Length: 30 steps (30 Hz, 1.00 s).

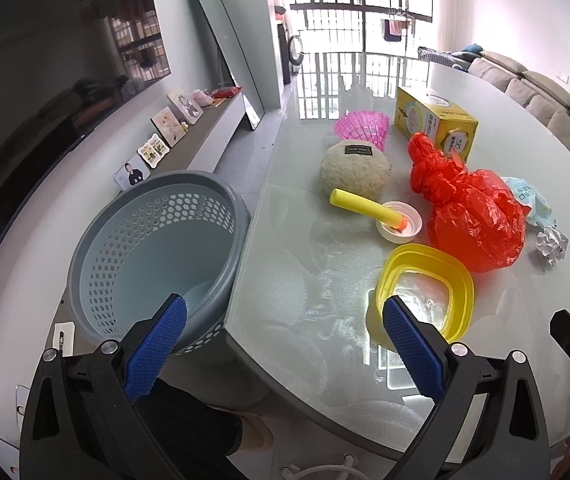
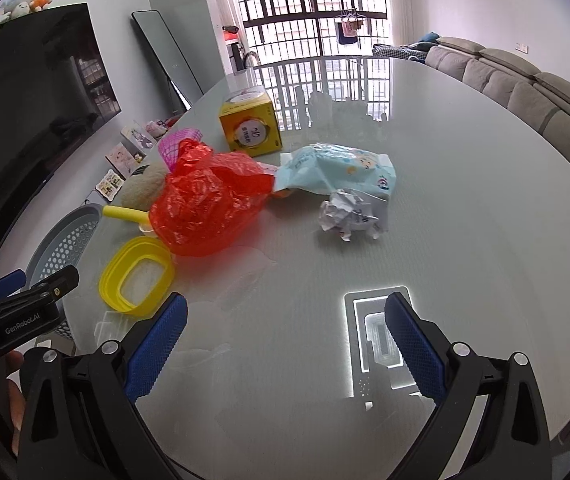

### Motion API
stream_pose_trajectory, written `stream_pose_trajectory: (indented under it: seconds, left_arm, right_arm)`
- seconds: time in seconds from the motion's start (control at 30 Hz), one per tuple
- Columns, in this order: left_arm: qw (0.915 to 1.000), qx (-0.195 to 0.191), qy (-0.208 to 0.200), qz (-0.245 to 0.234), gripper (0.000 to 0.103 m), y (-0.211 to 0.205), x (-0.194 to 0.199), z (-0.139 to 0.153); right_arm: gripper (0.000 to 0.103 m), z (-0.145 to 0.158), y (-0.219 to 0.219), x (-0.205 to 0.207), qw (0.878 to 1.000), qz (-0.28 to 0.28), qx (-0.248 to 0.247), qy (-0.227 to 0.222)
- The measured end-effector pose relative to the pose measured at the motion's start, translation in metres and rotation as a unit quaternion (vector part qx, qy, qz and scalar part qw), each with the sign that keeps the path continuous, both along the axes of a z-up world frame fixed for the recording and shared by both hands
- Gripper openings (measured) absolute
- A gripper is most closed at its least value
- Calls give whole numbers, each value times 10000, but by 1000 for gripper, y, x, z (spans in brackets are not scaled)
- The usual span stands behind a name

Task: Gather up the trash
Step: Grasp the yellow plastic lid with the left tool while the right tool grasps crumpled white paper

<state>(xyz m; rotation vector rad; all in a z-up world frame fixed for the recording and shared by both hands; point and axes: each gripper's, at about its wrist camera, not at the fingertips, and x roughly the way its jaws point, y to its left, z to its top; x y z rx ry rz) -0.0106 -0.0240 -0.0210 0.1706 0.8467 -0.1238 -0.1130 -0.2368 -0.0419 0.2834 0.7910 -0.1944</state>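
Holding my left hand-held gripper (image 1: 285, 344) wide open and empty at the bottom of the left wrist view, I see the grey basket (image 1: 97, 248) at lower left beside the table (image 1: 305, 280). On it, the red plastic bag (image 1: 473, 208) lies right of centre, a yellow container (image 1: 461, 276) just below it, crumpled paper (image 1: 552, 242) at the right edge. In the right wrist view, my right hand-held gripper (image 2: 285, 344) is open too, gripping nothing; the crumpled paper (image 2: 349, 214) sits centre frame, touching a blue wipes packet (image 2: 337, 168).
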Motion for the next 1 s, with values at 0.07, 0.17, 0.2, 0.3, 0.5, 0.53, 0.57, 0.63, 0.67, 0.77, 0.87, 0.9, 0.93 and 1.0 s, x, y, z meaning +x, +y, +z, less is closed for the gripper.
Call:
stream_pose_trajectory:
  seconds: [0.07, 0.17, 0.2, 0.3, 0.5, 0.53, 0.57, 0.63, 0.67, 0.77, 0.87, 0.9, 0.93, 1.0]
  left_arm:
    - [9999, 8, 52, -104, 97, -8, 0, -3]
    - [9996, 7, 103, -258, 97, -21, -1, -6]
    - [9995, -5, 120, -301, 97, -25, -1, -8]
    - [9988, -61, 236, -427, 97, -37, -3, -11]
    - [9978, -85, 362, -548, 97, -51, -1, -20]
    - [9977, -96, 371, -562, 97, -52, -1, -20]
    - [9975, -116, 382, -578, 97, -55, -1, -21]
    - [9973, -149, 382, -612, 97, -58, -1, -20]
    - [9971, -170, 378, -640, 97, -61, -2, -20]
    - [9965, -215, 367, -715, 97, -68, -3, -18]
    - [9958, -269, 345, -799, 97, -73, -3, -15]
    - [9957, -246, 347, -820, 97, -75, -3, -16]
    - [9956, -215, 364, -833, 97, -76, -2, -17]
    - [9954, -172, 432, -834, 97, -78, 2, -22]
  right_arm:
    - [94, -1, -8, -5, 9999, -103, 3, -12]
    - [95, 1, -23, -12, 9996, -278, 11, -45]
    - [94, 1, -27, -14, 9994, -330, 26, -49]
    - [95, 0, -39, -20, 9989, -443, 105, -77]
    - [95, -6, -51, -22, 9984, -503, 236, -80]
    - [95, -7, -53, -23, 9984, -506, 258, -77]
    - [94, -8, -54, -23, 9983, -510, 272, -72]
    - [95, -9, -56, -25, 9982, -517, 299, -73]
    - [94, -9, -57, -24, 9981, -523, 313, -71]
    - [95, -9, -60, -27, 9978, -555, 342, -83]
    - [95, -11, -64, -25, 9976, -582, 367, -83]
    - [95, -11, -65, -25, 9975, -589, 374, -82]
    - [94, -11, -65, -25, 9975, -592, 383, -78]
    - [94, -11, -66, -26, 9974, -589, 397, -84]
